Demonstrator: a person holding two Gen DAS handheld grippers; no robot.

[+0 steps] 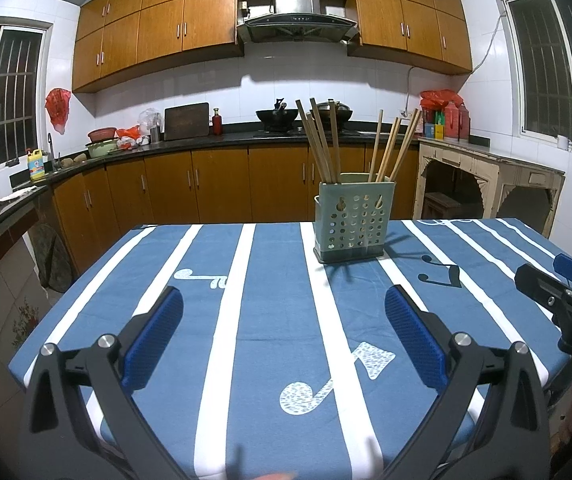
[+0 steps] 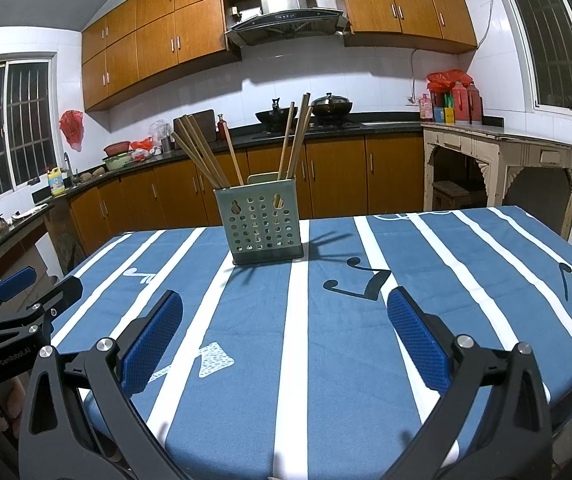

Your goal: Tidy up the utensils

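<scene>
Kitchen cabinets of orange-brown wood ran behind a table spread with a blue cloth with white stripes and music notes (image 1: 270, 320). Low over its near edge, the left gripper (image 1: 284, 340) stood wide apart, its blue ribbed pads (image 1: 154, 340) bare, nothing between them. The right gripper (image 2: 286, 340) hung just as wide and just as empty, beside its partner.

Well ahead of both, toward the far side of the cloth, stood the pale green perforated plastic utensil holder (image 1: 351, 224), upright, with long bamboo chopsticks (image 1: 321, 144) fanned out of it in two loose bunches, leaning left and right.

The sticks looked light, stiff and smooth, likely to slip or pivot if pinched at a tip; a grip on the upper shaft, across the grain, seemed safest. The holder itself seemed light enough to tip or slide if a stick were dragged sideways.
</scene>
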